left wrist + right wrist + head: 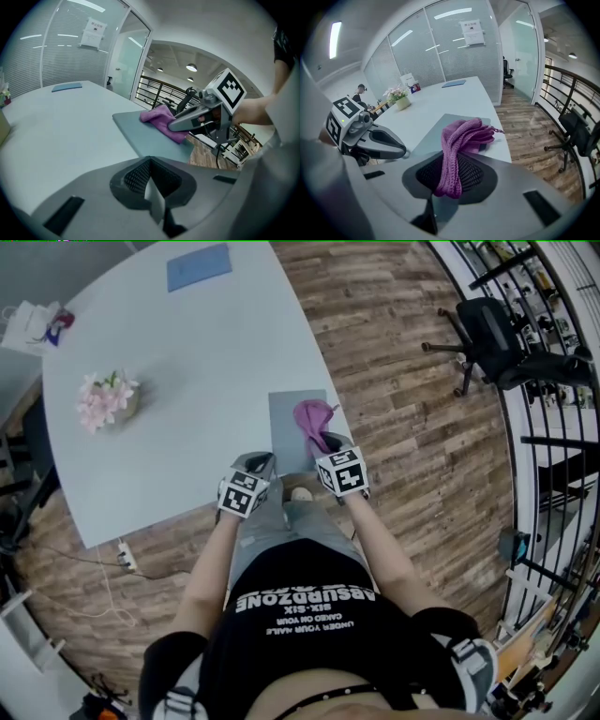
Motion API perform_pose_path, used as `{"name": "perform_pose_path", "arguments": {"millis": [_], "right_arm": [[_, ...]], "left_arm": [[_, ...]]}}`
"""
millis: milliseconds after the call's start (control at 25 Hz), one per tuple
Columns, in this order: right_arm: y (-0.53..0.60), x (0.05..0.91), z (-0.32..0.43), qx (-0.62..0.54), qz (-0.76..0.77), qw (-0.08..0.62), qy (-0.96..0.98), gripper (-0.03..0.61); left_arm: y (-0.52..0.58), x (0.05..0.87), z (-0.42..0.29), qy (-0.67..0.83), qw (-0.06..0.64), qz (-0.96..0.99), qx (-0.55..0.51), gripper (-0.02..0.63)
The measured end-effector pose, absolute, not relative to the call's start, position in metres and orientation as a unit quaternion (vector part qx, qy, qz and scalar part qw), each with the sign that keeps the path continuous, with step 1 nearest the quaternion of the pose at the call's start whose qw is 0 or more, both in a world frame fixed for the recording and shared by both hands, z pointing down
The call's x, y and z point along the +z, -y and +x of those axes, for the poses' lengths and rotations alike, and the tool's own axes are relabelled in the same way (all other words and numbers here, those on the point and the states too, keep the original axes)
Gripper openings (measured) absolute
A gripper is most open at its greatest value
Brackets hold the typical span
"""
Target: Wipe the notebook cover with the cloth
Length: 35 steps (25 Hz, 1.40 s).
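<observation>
A grey notebook point(289, 423) lies flat near the front edge of the pale table point(187, 352). A purple cloth point(313, 417) rests bunched on its right half. My right gripper point(332, 441) is shut on the cloth point(461, 136), which trails from the jaws onto the notebook cover point(433, 135). My left gripper point(260, 463) hovers at the notebook's near left corner, jaws closed together with nothing seen between them point(151, 190). The left gripper view shows the notebook point(140, 132), the cloth point(161, 117) and the right gripper point(176, 124) on top of it.
A pot of pink flowers point(108, 401) stands at the table's left, a blue folder point(199, 266) at the far end, a white bag point(28, 326) at the far left corner. An office chair point(497, 329) and black railing stand to the right on the wooden floor.
</observation>
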State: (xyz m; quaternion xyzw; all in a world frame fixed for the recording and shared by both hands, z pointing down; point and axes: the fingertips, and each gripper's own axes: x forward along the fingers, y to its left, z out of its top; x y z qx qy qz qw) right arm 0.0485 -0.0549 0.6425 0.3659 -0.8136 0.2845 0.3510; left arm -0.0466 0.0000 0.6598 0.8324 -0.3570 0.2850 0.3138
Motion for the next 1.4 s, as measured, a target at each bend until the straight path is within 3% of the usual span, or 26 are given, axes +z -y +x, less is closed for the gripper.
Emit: {"name": "perform_pose_path", "arguments": {"millis": [1400], "right_arm": [[0.022, 0.644, -0.052, 0.277, 0.233, 0.354, 0.863, 0.084]], "left_arm": [[-0.027, 0.661, -0.063, 0.387, 0.329, 0.815, 0.279, 0.017]]}}
